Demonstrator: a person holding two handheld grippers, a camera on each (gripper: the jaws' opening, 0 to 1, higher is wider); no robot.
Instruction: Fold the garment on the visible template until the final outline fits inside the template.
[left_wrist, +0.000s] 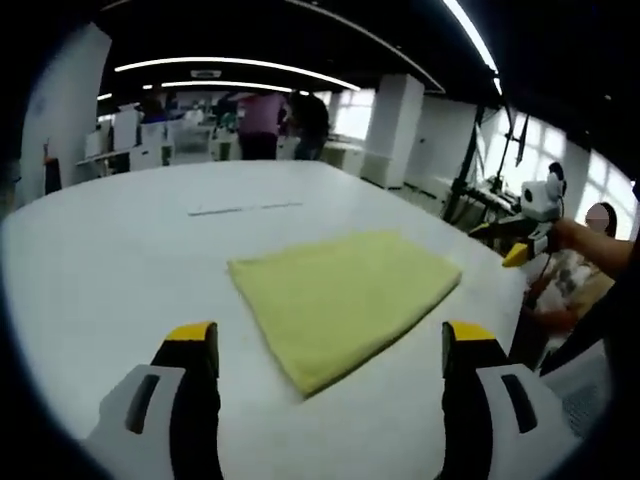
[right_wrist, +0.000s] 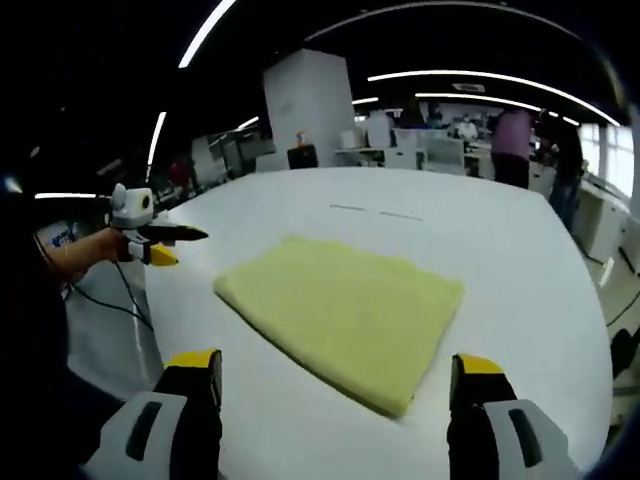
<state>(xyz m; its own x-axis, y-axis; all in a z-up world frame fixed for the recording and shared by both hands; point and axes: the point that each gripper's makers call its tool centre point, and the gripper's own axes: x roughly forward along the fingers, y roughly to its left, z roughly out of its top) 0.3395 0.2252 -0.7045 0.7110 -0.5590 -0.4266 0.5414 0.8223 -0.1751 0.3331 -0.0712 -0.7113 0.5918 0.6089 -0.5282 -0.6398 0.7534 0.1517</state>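
A yellow cloth (left_wrist: 345, 300), folded into a rough rectangle, lies flat on the white table (left_wrist: 120, 270). In the left gripper view my left gripper (left_wrist: 330, 345) hovers just short of the cloth's near corner, jaws wide apart with nothing between them. My right gripper (left_wrist: 520, 252) shows at the right edge of that view, off the table and held by a hand. In the right gripper view the same cloth (right_wrist: 345, 310) lies ahead of my open right gripper (right_wrist: 335, 368). My left gripper (right_wrist: 180, 246) shows at the left of this view, beside the table (right_wrist: 520, 260). Neither gripper touches the cloth.
Faint short line marks (left_wrist: 245, 208) (right_wrist: 375, 212) lie on the table beyond the cloth. The table's edge runs close on the right (left_wrist: 500, 300) and on the left (right_wrist: 170, 300). Several people (left_wrist: 262, 125), desks and white pillars (right_wrist: 310, 110) stand far behind.
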